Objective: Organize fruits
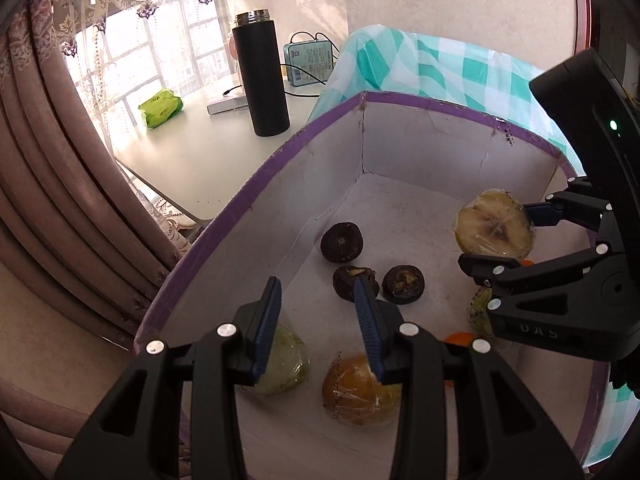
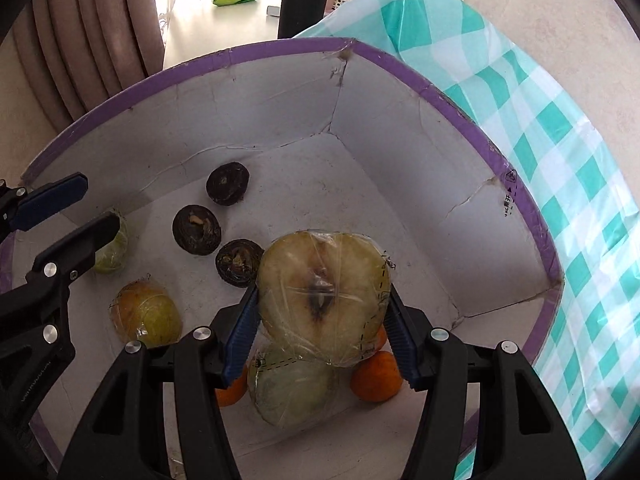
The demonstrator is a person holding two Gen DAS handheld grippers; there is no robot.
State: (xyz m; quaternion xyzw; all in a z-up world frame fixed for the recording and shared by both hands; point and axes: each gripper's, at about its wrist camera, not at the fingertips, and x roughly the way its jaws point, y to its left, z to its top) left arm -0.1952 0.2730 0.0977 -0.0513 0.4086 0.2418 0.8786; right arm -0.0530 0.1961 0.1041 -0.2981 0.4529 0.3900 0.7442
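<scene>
A white cardboard box with a purple rim (image 1: 256,184) (image 2: 472,124) holds the fruit. My right gripper (image 2: 322,312) (image 1: 496,236) is shut on a plastic-wrapped apple half (image 2: 324,296) (image 1: 494,226) and holds it above the box floor. My left gripper (image 1: 320,320) (image 2: 80,204) is open and empty over the box's left side. On the floor lie three dark round fruits (image 1: 342,242) (image 2: 228,188), a wrapped yellow-orange fruit (image 1: 356,392) (image 2: 146,314), a wrapped green fruit (image 1: 284,360) (image 2: 112,252), another wrapped pale half (image 2: 292,388) and small oranges (image 2: 376,376).
The box sits on a teal-and-white checked cloth (image 1: 440,68) (image 2: 560,152). Behind it a white table (image 1: 192,152) carries a black flask (image 1: 262,76), a green packet (image 1: 160,108), a teal tin (image 1: 308,62) and a cable. Curtains (image 1: 60,184) hang at the left.
</scene>
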